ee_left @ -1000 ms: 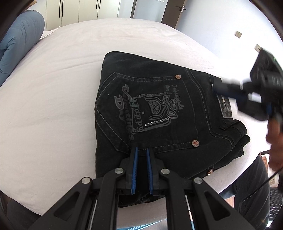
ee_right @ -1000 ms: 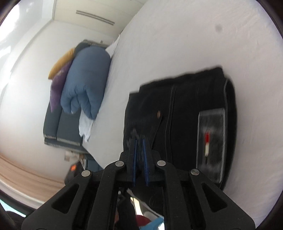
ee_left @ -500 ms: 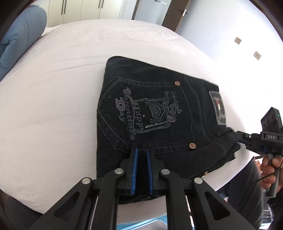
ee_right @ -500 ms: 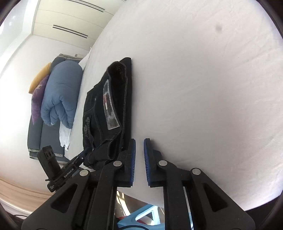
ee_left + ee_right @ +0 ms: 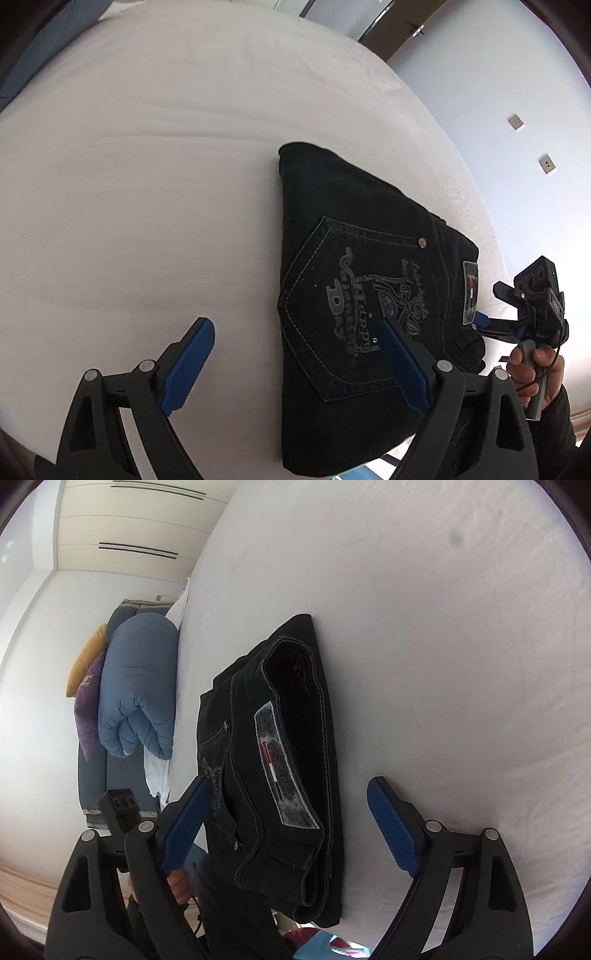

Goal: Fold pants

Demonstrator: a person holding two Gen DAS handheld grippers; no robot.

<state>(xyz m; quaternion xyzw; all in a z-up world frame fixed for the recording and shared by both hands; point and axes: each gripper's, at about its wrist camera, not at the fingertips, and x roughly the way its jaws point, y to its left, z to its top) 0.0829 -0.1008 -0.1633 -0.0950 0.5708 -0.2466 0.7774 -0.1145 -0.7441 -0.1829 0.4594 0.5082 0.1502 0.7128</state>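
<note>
Folded black pants [image 5: 354, 314] lying at frame centre on white bed [image 5: 147, 184]; lower edge cut off. Left gripper [image 5: 295, 354] and right gripper [image 5: 288, 823] both gaping wide, grasping nothing.

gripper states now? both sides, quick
Left gripper: open, holding nothing, fingers spread above the folded black jeans.
Right gripper: open, holding nothing, fingers either side of the jeans' waistband end.

Folded pants [image 5: 369, 295] on the bed [image 5: 147, 184], near its edge.
</note>
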